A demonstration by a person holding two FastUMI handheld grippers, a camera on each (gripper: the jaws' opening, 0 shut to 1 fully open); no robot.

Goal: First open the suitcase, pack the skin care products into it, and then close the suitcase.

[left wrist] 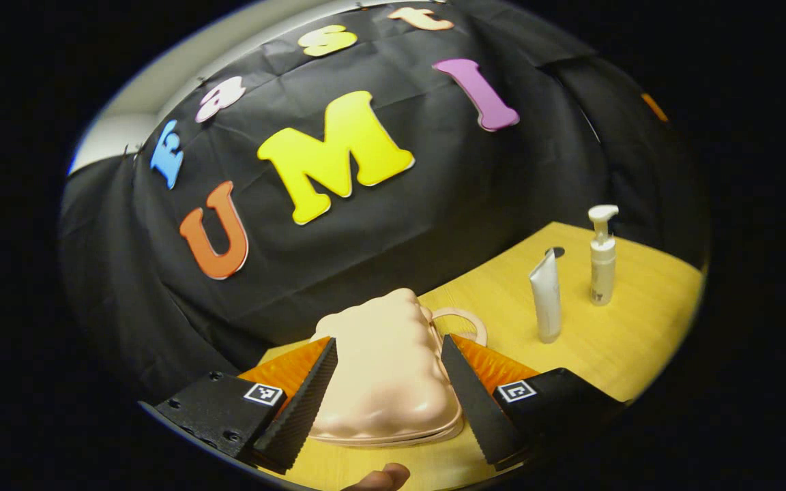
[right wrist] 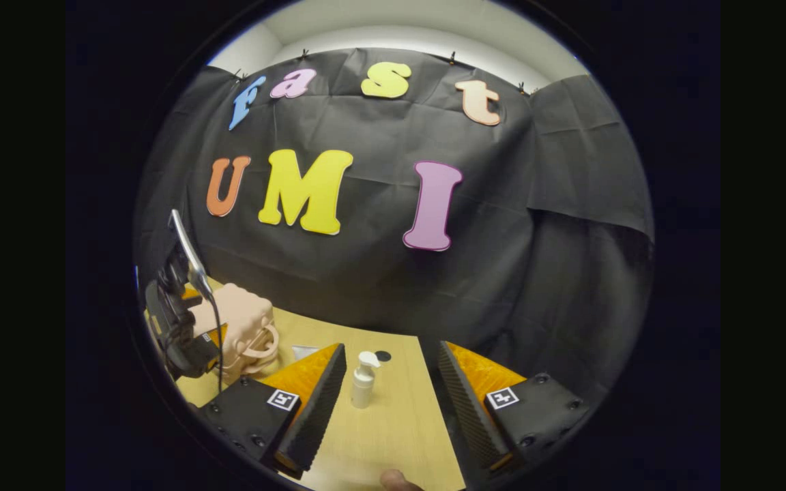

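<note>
The left tool (left wrist: 385, 402) stands apart around the closed, ribbed peach suitcase (left wrist: 386, 368), with desk (left wrist: 638, 327) room past its right finger, where a tube (left wrist: 546, 296) and pump bottle (left wrist: 602, 256) stand. The right tool (right wrist: 391, 399), apart, frames the bottle ahead.

Glossy smooth plastic suitcase (left wrist: 386, 368) (peach shell) on matt pale wood-grain table (left wrist: 611, 341).

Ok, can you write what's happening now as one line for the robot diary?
suitcase: closed, between left gripper fingers | left: open | right gripper: open, aimed at pump bottle | tube, bottle: upright on table, unpacked
</note>
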